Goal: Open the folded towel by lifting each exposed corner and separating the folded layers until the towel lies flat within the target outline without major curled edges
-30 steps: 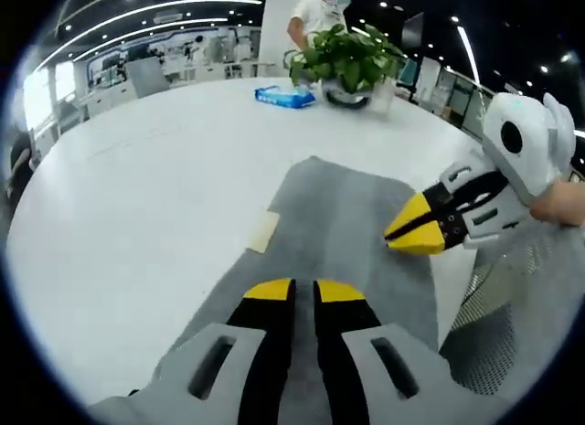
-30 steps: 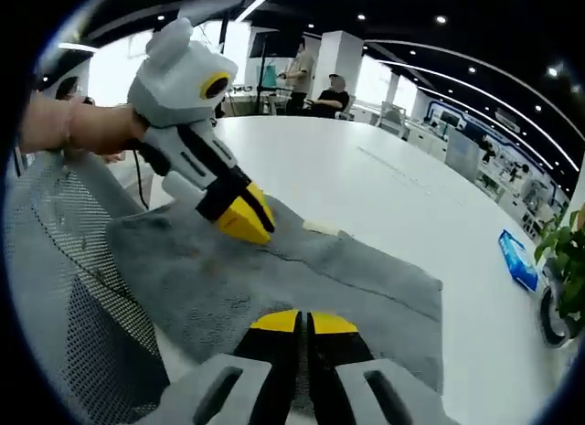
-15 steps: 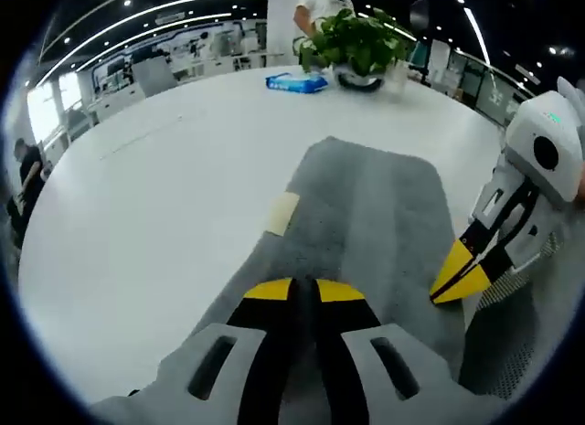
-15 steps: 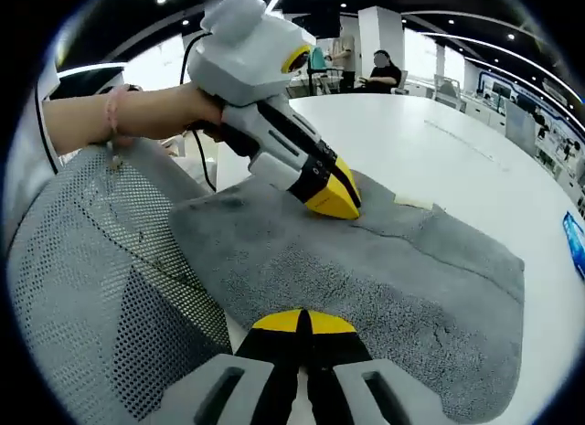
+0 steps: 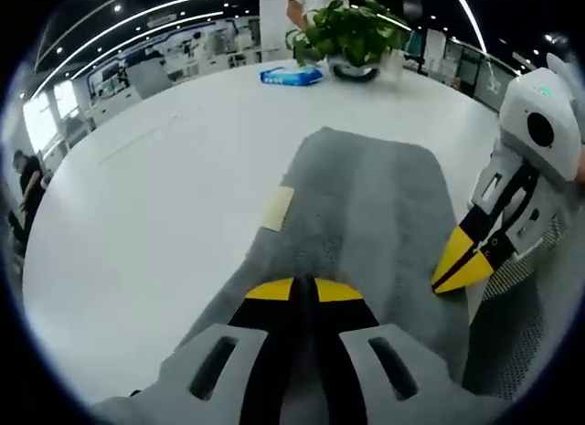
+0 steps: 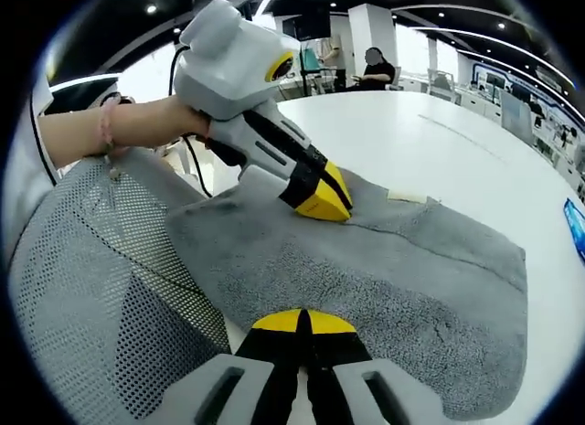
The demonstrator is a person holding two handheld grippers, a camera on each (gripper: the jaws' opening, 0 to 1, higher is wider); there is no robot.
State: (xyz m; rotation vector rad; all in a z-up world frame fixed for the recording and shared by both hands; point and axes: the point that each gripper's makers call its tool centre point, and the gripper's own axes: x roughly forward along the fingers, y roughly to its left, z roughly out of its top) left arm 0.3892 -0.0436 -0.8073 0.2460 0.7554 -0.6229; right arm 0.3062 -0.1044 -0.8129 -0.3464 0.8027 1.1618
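Towel (image 5: 366,215) on the white desk (image 5: 155,196) looks still folded with a seam running lengthwise, near edge at a mesh chair (image 6: 101,288); left hand-held gripper (image 5: 304,288) and right hand-held gripper (image 6: 300,321) both pinched closed at that edge, unfolding mostly left.

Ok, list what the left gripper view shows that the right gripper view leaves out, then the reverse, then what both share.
Left gripper view alone: a leafy green potted plant at the far side of the table. Right gripper view alone: a person's hand holding the left gripper, and a seated person in the background. Shared: the folded grey towel with its pale tag, the round white table, a grey mesh chair back, a blue packet and the right gripper. Both grippers look shut.
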